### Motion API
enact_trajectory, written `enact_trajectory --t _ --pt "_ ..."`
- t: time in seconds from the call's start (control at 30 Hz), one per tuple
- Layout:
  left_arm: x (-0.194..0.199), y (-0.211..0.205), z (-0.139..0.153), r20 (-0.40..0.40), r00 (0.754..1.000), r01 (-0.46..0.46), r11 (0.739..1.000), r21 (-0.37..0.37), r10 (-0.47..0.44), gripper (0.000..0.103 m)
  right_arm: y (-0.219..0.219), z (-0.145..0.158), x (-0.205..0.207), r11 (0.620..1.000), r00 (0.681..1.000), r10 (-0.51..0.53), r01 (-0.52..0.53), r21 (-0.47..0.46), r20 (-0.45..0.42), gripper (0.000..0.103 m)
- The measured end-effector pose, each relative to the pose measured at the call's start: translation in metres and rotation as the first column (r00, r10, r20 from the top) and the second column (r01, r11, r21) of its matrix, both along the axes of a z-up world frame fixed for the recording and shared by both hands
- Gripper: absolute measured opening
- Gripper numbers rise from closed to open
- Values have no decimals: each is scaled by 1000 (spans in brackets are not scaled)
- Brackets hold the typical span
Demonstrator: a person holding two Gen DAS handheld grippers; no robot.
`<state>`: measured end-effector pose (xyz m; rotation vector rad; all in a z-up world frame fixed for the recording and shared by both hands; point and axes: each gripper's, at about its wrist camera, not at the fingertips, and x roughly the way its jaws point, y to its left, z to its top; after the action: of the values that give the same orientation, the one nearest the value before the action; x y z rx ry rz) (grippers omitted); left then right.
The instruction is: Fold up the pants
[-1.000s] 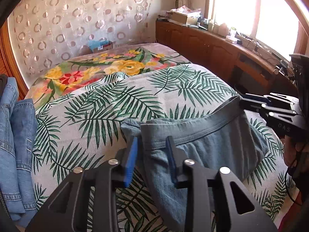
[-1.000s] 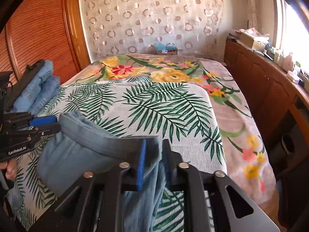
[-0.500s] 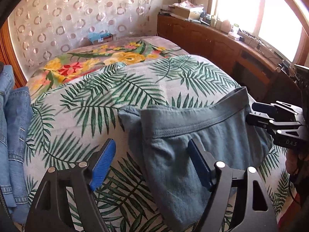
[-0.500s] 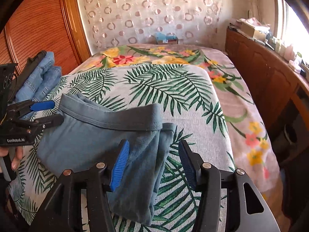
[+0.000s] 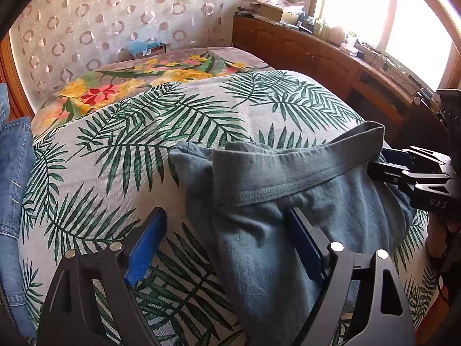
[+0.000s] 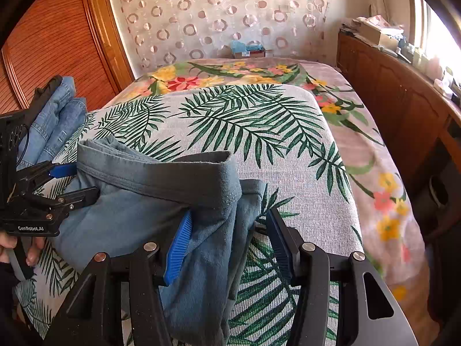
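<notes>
The folded pants (image 5: 288, 201) lay on the palm-leaf sheet (image 5: 144, 132). The left gripper (image 5: 227, 230) was opening around one end, gripping nothing; the right gripper (image 6: 227, 230) stood half open, holding nothing.

The left gripper (image 5: 227, 239) hangs over the bed (image 5: 201, 121), its jaws opening around the near corner of the folded pants (image 5: 288, 201), pads clear of the cloth. The right gripper (image 5: 386, 164) sits at the waistband's far end. Jeans (image 5: 14, 173) lie at the bed's left edge.
</notes>
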<state>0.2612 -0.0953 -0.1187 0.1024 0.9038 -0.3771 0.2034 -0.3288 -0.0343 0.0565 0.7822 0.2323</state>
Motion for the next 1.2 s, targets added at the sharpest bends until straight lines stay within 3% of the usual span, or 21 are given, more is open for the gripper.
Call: enact_trajectory --t 0.17,0.27,0.5,0.77,0.93,1.1,1.2 --pt "3 1 1 -14 1000 15 1000 -6 -15 85 3 0 0 1000 1000 -1 1 -13 1 55" --pt "6 7 3 -28 1000 -3 999 -49 2 85 6 0 0 999 1000 -2 2 -36 2 56" --pt "13 10 8 -49 999 -22 996 -88 18 71 3 -1 -1 1000 1000 1 -1 -20 3 56" --pt "22 8 6 -66 998 -30 995 -96 24 65 2 -1 0 1000 1000 1 -1 -13 1 56" --pt "20 7 8 -76 997 -12 993 -117 3 51 -1 -1 1 1000 1000 -2 2 22 -6 56" --pt "14 -1 12 -50 999 2 996 -88 -6 36 1 1 6 1000 1000 -6 6 16 -19 55" --pt "9 -6 15 -27 1000 10 998 -59 -11 29 -1 1 8 999 1000 -4 5 45 -25 42"
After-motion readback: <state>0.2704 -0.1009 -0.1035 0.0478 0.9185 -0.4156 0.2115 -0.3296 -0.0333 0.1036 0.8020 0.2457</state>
